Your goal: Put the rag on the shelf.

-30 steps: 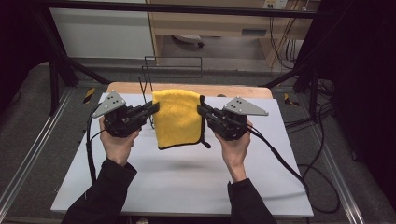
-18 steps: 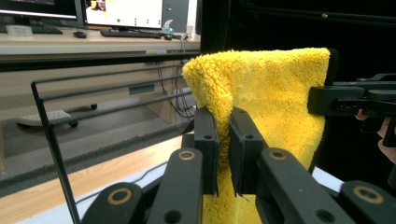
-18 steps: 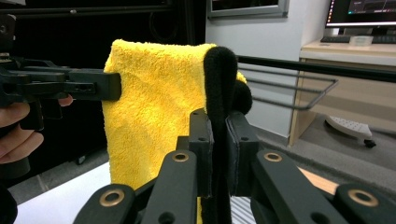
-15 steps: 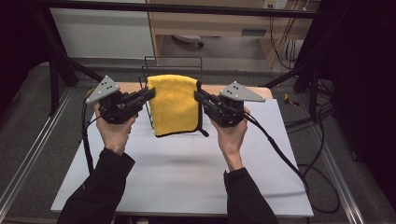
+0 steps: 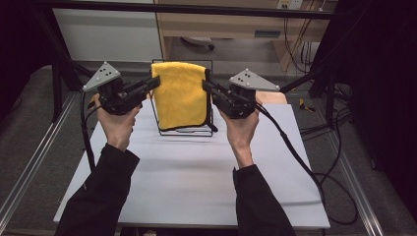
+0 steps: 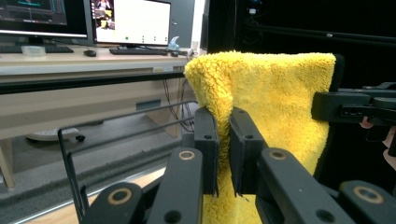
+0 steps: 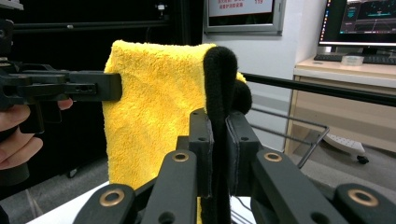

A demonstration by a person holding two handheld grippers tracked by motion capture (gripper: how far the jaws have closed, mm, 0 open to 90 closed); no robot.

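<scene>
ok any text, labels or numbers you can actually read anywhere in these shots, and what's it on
No text can be read.
Wall sign in the right gripper view: red lettering, too blurred.
Monitor at its right edge: screen text too small.
Monitors in the left gripper view: too small and blurred.
Yellow towel, left gripper and right gripper: no label or marking shows.

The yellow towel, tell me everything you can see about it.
The yellow towel looks like fluffy microfibre with a black trim along its edge. It is folded and hangs flat and upright in the air, stretched between the two tongs. The left tongs are shut on its one upper side edge, the right tongs on the other. It hangs in front of a black wire rack on the white table.
</scene>
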